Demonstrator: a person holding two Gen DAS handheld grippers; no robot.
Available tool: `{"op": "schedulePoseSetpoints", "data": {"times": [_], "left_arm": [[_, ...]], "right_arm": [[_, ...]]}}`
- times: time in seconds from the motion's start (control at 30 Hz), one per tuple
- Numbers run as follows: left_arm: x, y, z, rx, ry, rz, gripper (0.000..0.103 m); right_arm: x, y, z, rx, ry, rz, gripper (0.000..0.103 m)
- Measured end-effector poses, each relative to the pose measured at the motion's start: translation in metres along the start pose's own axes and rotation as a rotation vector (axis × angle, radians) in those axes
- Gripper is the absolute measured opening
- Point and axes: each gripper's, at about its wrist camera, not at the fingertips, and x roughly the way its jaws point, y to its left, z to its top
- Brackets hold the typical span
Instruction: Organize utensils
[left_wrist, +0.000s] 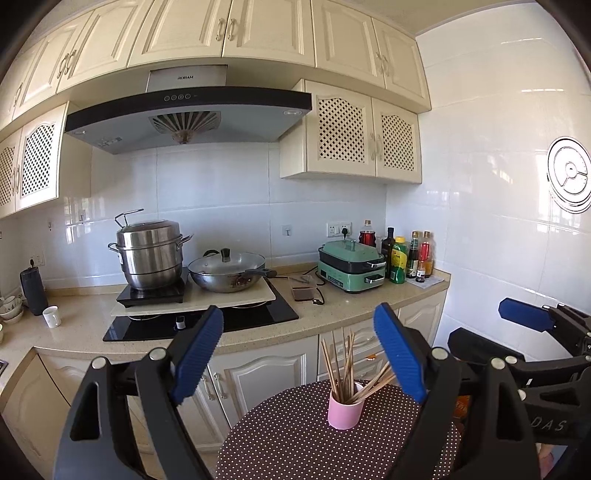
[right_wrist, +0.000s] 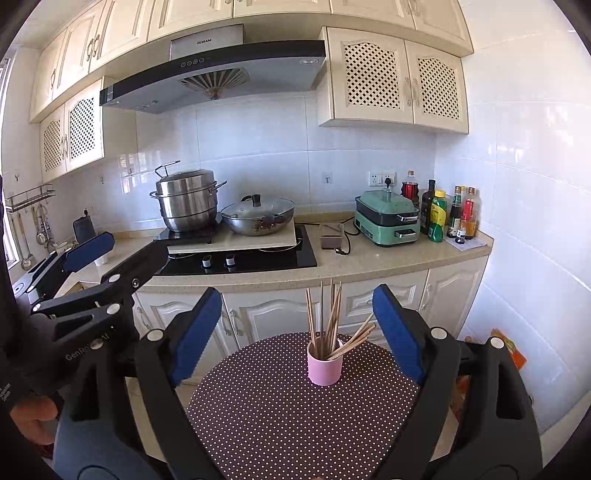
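Pink cup (right_wrist: 324, 366) upright on dotted round table (right_wrist: 280, 413), wooden chopsticks (right_wrist: 332, 325) standing inside, several leaning right.

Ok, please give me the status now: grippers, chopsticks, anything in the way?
Left gripper open, empty. Right gripper open, empty. Chopsticks all standing in pink cup on dotted table. Nothing in the way.

I count one pink cup (right_wrist: 325, 365) of chopsticks (right_wrist: 330, 318) near me, two pots (right_wrist: 188, 203) far left, and six bottles (right_wrist: 439, 216) far right on the counter (right_wrist: 369, 258).
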Motion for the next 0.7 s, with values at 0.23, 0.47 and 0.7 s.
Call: {"op": "schedulePoseSetpoints", "data": {"times": [0.23,0.47,0.7], "left_arm": [[-0.0006,0.0019,-0.0010,-0.012,0.002,-0.002,0.082],[-0.0002,0.0017,-0.0011,-0.020,0.009,-0.008,0.082],[-0.0006,-0.0003,-0.0009,-0.018,0.009,-0.007,0.082]], "right_arm": [[0.0011,-0.0009,0.0002,0.001,0.003,0.007,0.083],[0.0007,-0.0022,-0.0002,0.000,0.007,0.003,0.083],[-0.0004,-0.0054,-0.0015,0.000,0.011,0.001,0.083]]}}
